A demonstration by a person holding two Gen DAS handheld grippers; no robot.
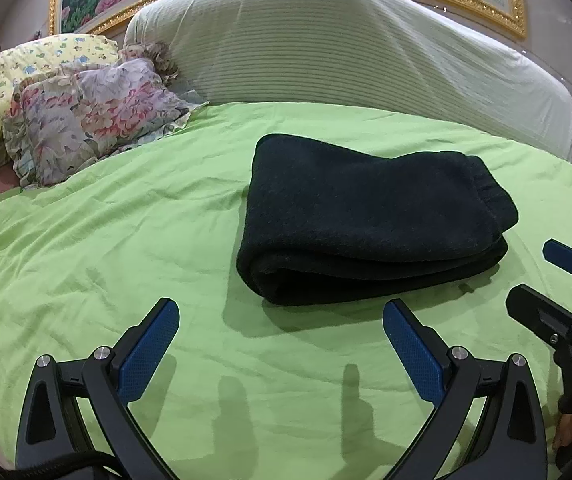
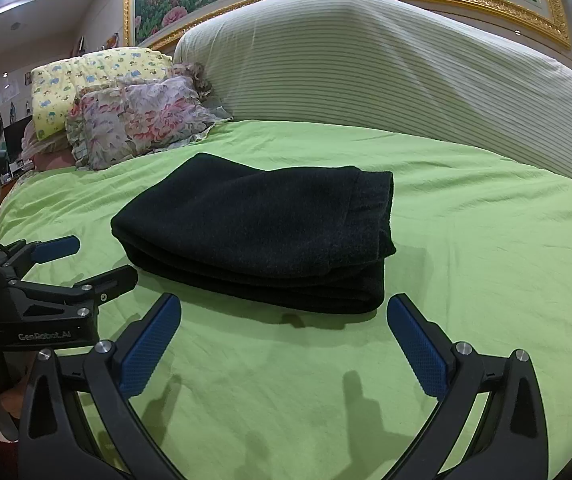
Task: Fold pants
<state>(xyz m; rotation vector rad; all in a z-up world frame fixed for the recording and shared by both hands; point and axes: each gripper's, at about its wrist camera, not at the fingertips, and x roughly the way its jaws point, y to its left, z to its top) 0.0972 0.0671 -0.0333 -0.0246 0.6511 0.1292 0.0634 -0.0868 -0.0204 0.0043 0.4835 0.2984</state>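
The black pants (image 1: 374, 220) lie folded into a thick, layered bundle on the green bed sheet (image 1: 105, 248), near the middle of the bed. Both grippers hover just in front of the bundle, apart from it: the left gripper (image 1: 281, 344) with jaws spread wide and empty, the right gripper (image 2: 283, 340) likewise wide and empty. Behind lie a floral pillow (image 1: 85, 116), a yellow patterned pillow (image 2: 97, 76) and a striped covered headboard (image 1: 346, 48).
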